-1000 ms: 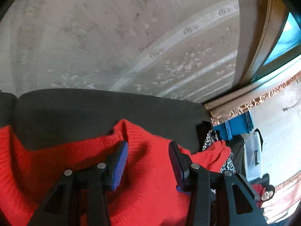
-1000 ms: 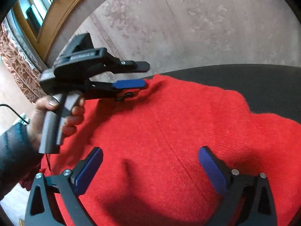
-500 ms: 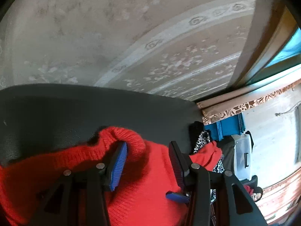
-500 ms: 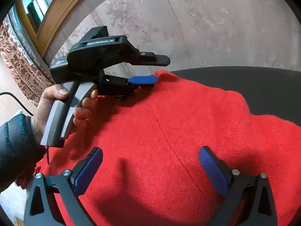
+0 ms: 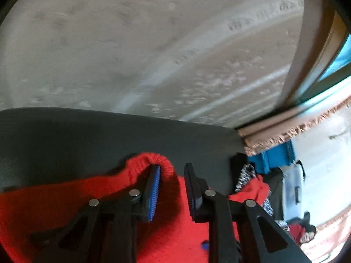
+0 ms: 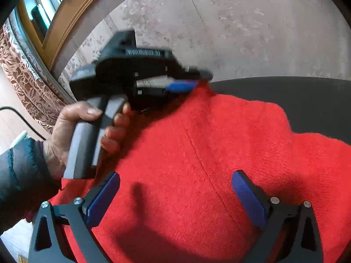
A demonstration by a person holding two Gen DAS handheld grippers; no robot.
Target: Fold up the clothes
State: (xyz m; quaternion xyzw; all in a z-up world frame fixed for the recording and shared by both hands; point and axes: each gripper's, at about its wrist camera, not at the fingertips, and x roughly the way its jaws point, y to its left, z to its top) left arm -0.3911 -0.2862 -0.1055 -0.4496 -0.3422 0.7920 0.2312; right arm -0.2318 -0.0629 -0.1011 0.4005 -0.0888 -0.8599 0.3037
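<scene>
A red knit sweater [image 6: 208,164] lies spread on a dark grey table [image 6: 296,100]. In the left wrist view the sweater [image 5: 76,197] bunches up at my left gripper [image 5: 172,171], whose jaws are partly closed with a ribbed edge of the knit draped over the left finger [image 5: 153,186]. In the right wrist view my left gripper [image 6: 190,81] sits at the sweater's far left corner, held by a hand. My right gripper [image 6: 175,197] is wide open just above the middle of the sweater, holding nothing.
A patterned wall rises behind the table [image 5: 65,142]. To the right of the table in the left wrist view lie a blue crate [image 5: 274,157], a clear plastic bin [image 5: 291,195] and a heap of other clothes [image 5: 252,184]. A wooden window frame [image 6: 65,22] is at the left.
My left gripper has pushed forward along the sweater's edge, narrowed its jaws slightly and bunched the ribbed edge up over its left finger. My right gripper has stayed open and still.
</scene>
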